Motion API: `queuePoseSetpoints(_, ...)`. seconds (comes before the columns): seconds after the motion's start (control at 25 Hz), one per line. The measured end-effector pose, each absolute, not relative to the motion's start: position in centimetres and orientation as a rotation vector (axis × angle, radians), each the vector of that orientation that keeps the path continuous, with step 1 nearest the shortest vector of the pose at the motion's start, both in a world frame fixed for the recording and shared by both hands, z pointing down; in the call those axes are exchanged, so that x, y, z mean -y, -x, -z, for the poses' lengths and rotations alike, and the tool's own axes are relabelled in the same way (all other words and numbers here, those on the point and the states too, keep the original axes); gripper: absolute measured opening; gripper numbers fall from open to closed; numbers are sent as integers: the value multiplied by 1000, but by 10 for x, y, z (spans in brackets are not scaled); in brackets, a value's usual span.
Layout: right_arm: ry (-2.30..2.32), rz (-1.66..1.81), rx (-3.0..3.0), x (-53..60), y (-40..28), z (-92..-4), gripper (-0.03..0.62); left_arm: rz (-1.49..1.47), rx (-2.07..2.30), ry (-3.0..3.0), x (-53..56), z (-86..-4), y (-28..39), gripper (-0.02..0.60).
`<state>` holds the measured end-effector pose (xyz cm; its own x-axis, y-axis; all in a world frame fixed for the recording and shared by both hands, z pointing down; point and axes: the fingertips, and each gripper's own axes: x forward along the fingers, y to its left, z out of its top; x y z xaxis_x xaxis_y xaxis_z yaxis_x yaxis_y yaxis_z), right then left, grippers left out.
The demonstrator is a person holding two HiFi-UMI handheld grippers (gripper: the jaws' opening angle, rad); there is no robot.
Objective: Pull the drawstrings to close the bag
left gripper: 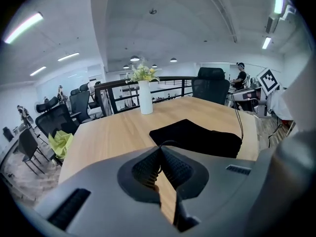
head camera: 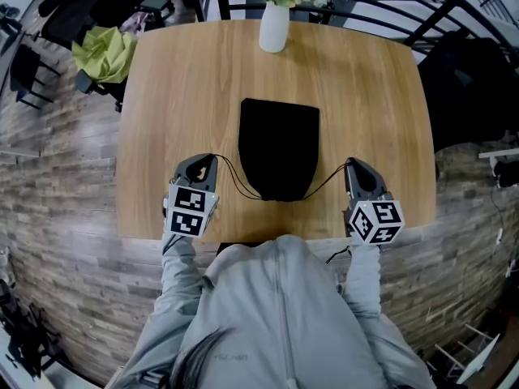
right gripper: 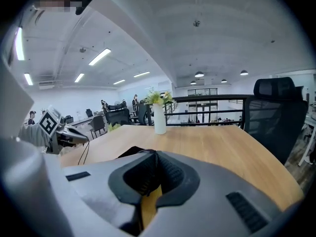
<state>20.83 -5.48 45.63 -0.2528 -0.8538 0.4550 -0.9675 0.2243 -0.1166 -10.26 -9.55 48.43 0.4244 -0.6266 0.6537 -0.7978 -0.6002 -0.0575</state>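
Note:
A black drawstring bag (head camera: 279, 148) lies flat on the wooden table (head camera: 178, 96), its gathered mouth toward me. A thin black cord runs out of each side of the mouth. The left drawstring (head camera: 231, 177) leads to my left gripper (head camera: 212, 158), whose jaws are shut on its end. The right drawstring (head camera: 324, 183) runs tight to my right gripper (head camera: 350, 164), also shut on it. In the left gripper view the bag (left gripper: 197, 137) lies just beyond the closed left gripper (left gripper: 159, 148). In the right gripper view a corner of the bag (right gripper: 129, 152) shows past the closed right gripper (right gripper: 154, 153).
A white vase with flowers (head camera: 274, 23) stands at the table's far edge. Both grippers are close to the table's near edge (head camera: 268, 237). Office chairs, one with a yellow-green cloth (head camera: 104, 51), stand at the far left, and a black railing (left gripper: 168, 83) runs behind the table.

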Motion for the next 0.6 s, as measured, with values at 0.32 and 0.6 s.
queuePoseSetpoints(0.32,-1582,-625,2055,40,-198,-525,21,-1090,1149,-2340,79,-535,97,28)
queuePoseSetpoints(0.6,-1524,-710,1960,22,-197,-578,23,-1135,1144,-2279,65,-570,94,28)
